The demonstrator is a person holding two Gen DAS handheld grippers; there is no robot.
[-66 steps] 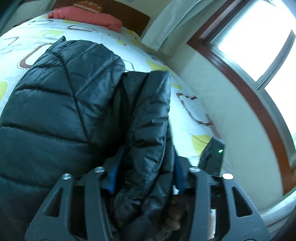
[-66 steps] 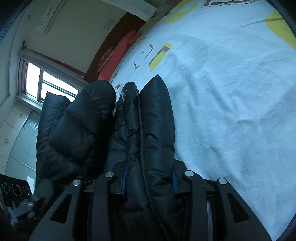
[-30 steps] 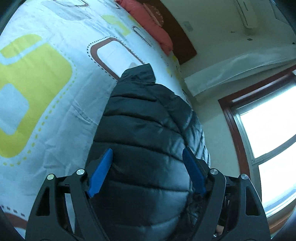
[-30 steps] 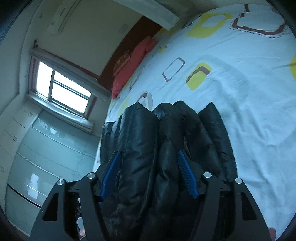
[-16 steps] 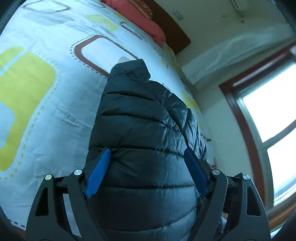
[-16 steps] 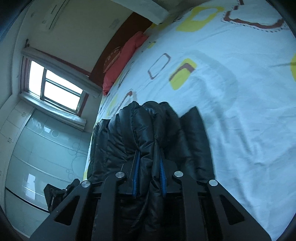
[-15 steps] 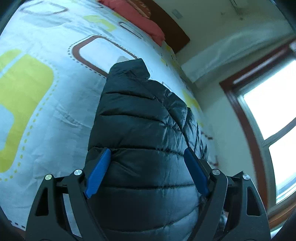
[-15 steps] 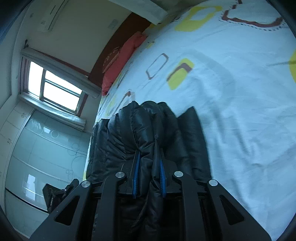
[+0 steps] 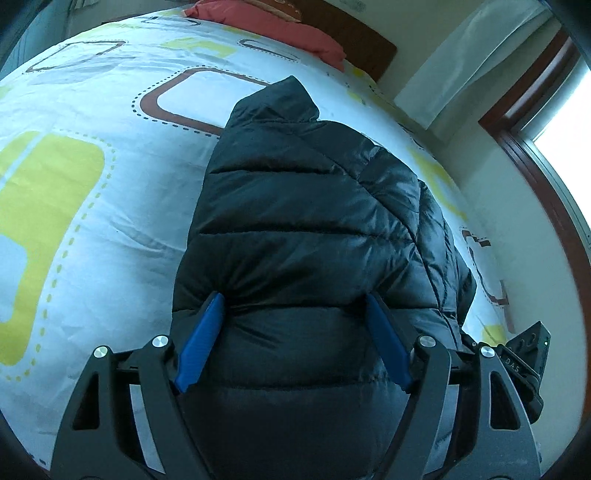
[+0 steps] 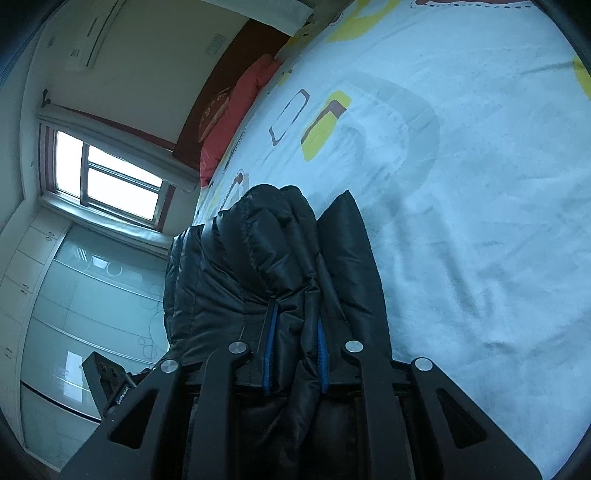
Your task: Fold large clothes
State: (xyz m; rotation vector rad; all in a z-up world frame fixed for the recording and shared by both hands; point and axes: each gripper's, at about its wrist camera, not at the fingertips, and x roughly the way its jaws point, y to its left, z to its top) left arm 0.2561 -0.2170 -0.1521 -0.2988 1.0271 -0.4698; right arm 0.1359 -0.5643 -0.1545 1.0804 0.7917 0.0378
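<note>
Right now looking down the left gripper (image 9: 293, 299) at a black quilted puffer jacket (image 9: 303, 206), lying folded into a long bundle on a white cotton bedsheet printed with yellow and brown rounded rectangles (image 9: 92, 221). Straddling the near end of that bundle with the jaws wide. Blue fingertips (image 9: 207, 321) digging into the puffy fabric on both flanks and puckering it at each tip, so gripping across the full width of the bundle. Seeing the stand-up collar (image 9: 280, 99) pointing straight ahead of the fingers at the far end. Seeing bare sheet left of the left finger and only a narrow strip of it right of the right finger. Catching a red pillow (image 9: 288, 22) and a dark brown wooden headboard (image 9: 362, 40) far beyond the collar.

Looking along the right gripper (image 10: 295, 314), pinching narrow, nearly closed, on one thin upright ridge of the same jacket (image 10: 258, 236). Blue pads (image 10: 271, 343) squeezing that ridge from both sides. Leaving more quilted folds bulging left of the fingers and one flat panel lying just right of them on the sheet. Seeing a bright wood-framed window (image 10: 110, 173) and pale frosted-glass wardrobe doors (image 10: 74, 295) far off to the left of the fingers.
</note>
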